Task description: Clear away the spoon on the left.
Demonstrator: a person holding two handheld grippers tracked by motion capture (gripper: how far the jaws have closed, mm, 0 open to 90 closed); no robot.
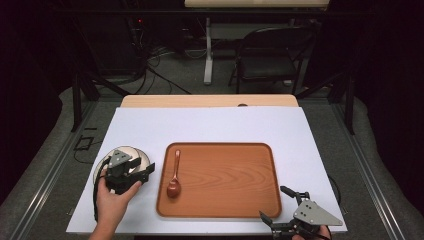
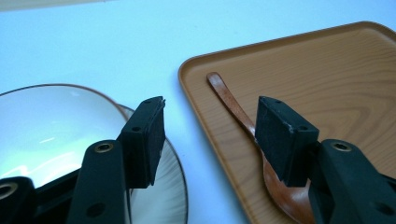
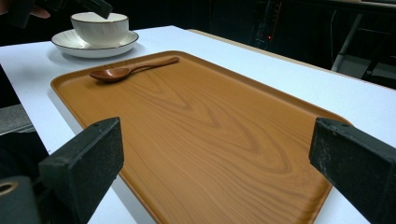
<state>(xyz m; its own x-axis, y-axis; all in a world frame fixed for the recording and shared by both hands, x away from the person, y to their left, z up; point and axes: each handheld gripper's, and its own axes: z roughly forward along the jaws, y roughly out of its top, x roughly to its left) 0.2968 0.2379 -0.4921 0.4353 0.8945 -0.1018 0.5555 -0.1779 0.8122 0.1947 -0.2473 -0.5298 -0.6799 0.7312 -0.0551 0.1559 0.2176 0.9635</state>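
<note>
- A wooden tray [image 1: 235, 200] is lying on the white table [image 1: 210, 125].
- A wooden spoon [image 1: 174, 181] is resting inside the tray's left side.
- A black chair [image 1: 267, 57] is standing beyond the table.

Overhead light fell bright on the white-covered table [image 1: 210, 125]; the surroundings stayed dark, and the near black jaws were blurred.

A white tabletop [image 1: 210, 125] carries a wooden tray [image 1: 225, 200] near its near edge, a little right of centre; a saucer [image 1: 142, 157] with a bowl on it stands just beside the tray towards the left edge. A wooden strip [image 1: 210, 100] shows along the far edge.
</note>
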